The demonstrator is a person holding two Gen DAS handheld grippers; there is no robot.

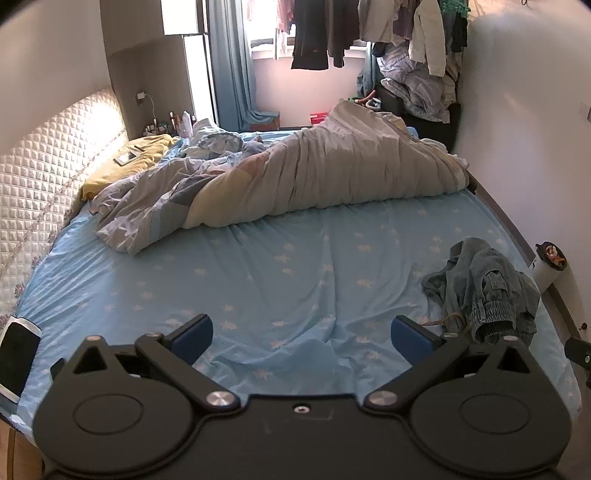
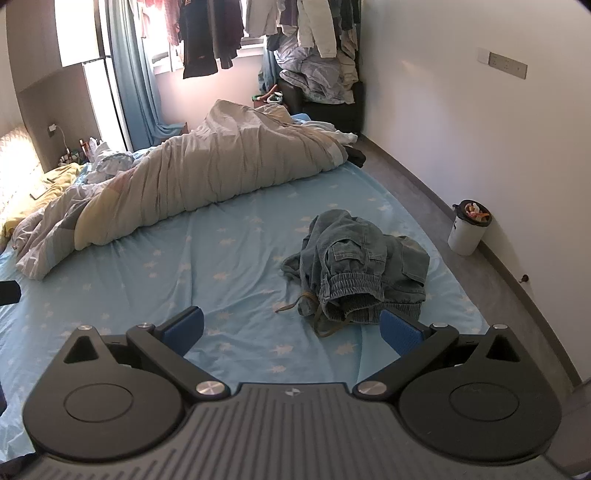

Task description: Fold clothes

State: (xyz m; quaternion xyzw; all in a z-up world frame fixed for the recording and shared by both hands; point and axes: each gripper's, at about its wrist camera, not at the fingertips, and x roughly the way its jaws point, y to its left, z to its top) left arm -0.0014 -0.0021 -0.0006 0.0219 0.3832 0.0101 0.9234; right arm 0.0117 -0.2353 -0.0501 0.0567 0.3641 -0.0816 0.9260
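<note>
A crumpled grey-blue denim garment [image 2: 354, 266] with elastic cuffs and a brown drawstring lies on the light blue bed sheet [image 2: 229, 266]. In the left wrist view the same garment [image 1: 484, 288] sits at the right, near the bed's edge. My right gripper [image 2: 293, 328] hangs open just in front of the garment, its right blue pad close to a cuff and nothing between the fingers. Farther left over bare sheet [image 1: 280, 280], my left gripper [image 1: 302, 334] is open and holds nothing.
A bunched grey duvet [image 1: 295, 177] runs across the far half of the bed. A quilted headboard [image 1: 40, 173] stands left, a yellow pillow [image 1: 125, 162] beside it. A white bin [image 2: 469, 229] stands on the floor by the right wall. Clothes [image 2: 207, 33] hang at the window.
</note>
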